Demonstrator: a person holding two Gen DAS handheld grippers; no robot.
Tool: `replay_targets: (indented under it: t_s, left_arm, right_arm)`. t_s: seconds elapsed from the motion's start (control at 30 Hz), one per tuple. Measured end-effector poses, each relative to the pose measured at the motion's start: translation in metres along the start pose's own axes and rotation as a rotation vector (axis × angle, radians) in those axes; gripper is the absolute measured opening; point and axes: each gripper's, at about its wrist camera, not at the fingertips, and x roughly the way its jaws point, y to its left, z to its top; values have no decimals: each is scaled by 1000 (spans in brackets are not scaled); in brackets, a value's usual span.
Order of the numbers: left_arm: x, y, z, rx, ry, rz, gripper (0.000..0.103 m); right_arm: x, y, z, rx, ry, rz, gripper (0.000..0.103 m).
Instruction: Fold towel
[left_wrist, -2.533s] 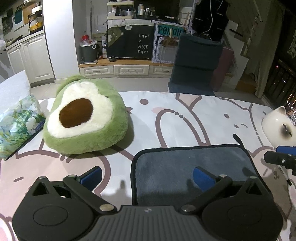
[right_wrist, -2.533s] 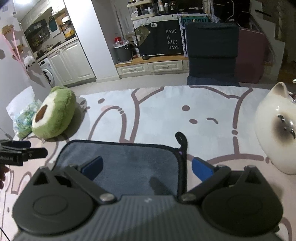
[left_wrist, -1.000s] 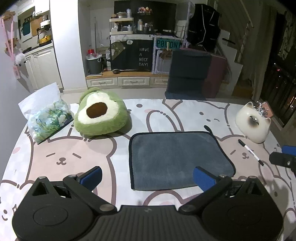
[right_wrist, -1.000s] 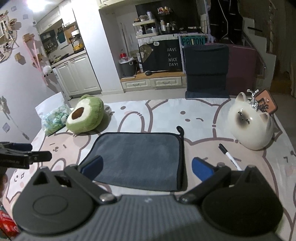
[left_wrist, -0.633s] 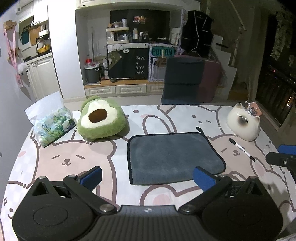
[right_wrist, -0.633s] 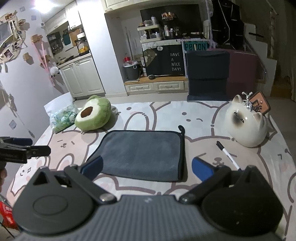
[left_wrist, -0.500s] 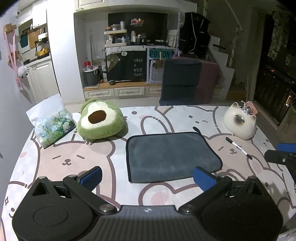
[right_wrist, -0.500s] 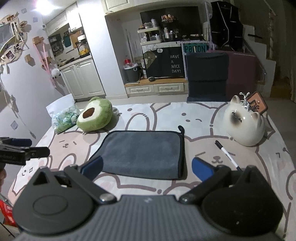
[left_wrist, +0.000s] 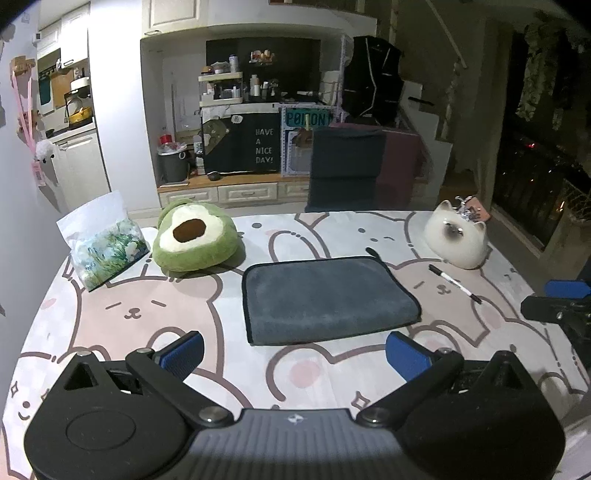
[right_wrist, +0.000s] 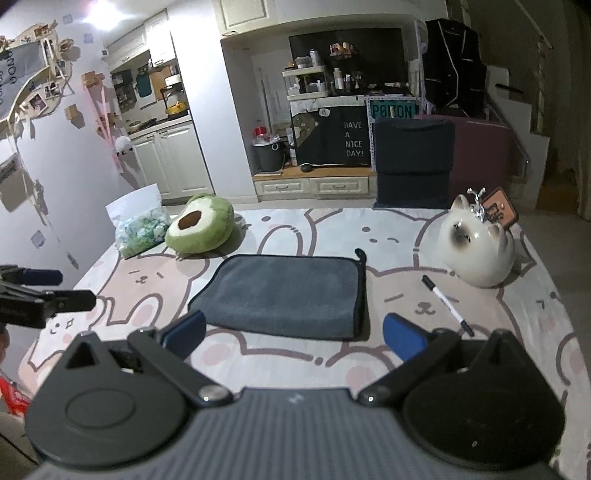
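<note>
A dark grey towel (left_wrist: 325, 299) with black trim lies folded flat in the middle of the table; it also shows in the right wrist view (right_wrist: 284, 295). Its hanging loop sticks out at the far right corner. My left gripper (left_wrist: 295, 354) is open and empty, held back from the towel's near edge. My right gripper (right_wrist: 293, 334) is open and empty, also back from the near edge. Each gripper shows at the side of the other's view: the right one in the left wrist view (left_wrist: 554, 306), the left one in the right wrist view (right_wrist: 44, 291).
A green avocado plush (left_wrist: 194, 240) and a plastic bag (left_wrist: 103, 243) sit at the far left. A white cat-shaped ceramic (left_wrist: 456, 236) stands at the far right, with a marker pen (left_wrist: 454, 282) beside it. The table has a bunny-print cloth (left_wrist: 147, 314).
Both grippers have pulled back and up from the towel, which lay right under them 2.5 s ago. The towel stays flat where it was.
</note>
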Motion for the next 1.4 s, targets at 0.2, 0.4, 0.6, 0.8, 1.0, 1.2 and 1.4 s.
replay_targets:
  t_s: [0.2, 0.4, 0.6, 0.8, 1.0, 1.2, 1.4]
  left_arm:
    - [-11, 1, -15, -11, -7, -23, 103]
    - [-16, 0, -29, 13, -9, -25, 103]
    - [-22, -4, -40, 36, -14, -37, 103]
    - [-25, -6, -50, 44, -16, -35, 103]
    - [-26, -4, -54, 30, -13, -27, 103]
    - [-27, -4, -56, 33, -12, -27, 103]
    - [-28, -4, -60, 35, -12, -31, 103]
  right_arm:
    - [-14, 9, -15, -33, -12, -16, 103]
    - [-24, 16, -29, -67, -27, -25, 103]
    - [-31, 17, -37, -59, -32, -21, 103]
    - [-32, 17, -44, -45, -24, -22, 103]
    - [-33, 20, -47, -62, -18, 1, 103]
    - [-39, 23, -52, -90, -33, 8, 103]
    - [-38, 23, -51, -97, -35, 24, 103]
